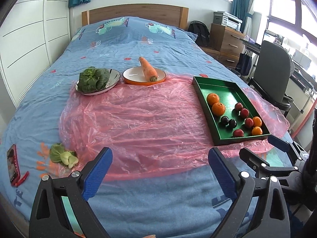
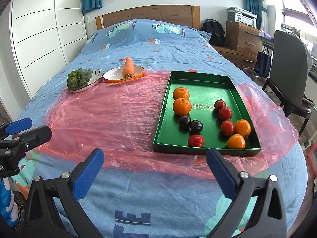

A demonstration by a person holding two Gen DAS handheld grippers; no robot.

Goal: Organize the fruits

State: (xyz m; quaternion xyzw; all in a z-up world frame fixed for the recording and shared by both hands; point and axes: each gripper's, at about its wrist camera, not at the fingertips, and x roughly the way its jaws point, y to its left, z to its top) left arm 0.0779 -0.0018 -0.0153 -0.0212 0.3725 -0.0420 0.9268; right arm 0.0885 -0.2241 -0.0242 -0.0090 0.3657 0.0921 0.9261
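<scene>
Both tongs, left (image 1: 159, 170) and right (image 2: 154, 170), are spread and empty at the lower frame. Oranges (image 2: 181, 106) and plums (image 2: 225, 113) sit in a green tray (image 2: 200, 79) at right: likely firm, round, prone to rolling, best pinched across the middle. Slippery pink plastic sheet (image 2: 111, 117) covers a soft bed (image 2: 158, 204).

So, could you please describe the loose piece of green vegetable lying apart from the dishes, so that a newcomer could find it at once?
Start at the pink plastic sheet spread over the blue bedcover. Just off its near left corner, beside a red phone, lies the loose bok choy piece. Unlike the dark leafy greens in the silver bowl, it lies bare on the bedcover, pale-stemmed and smaller.
</scene>
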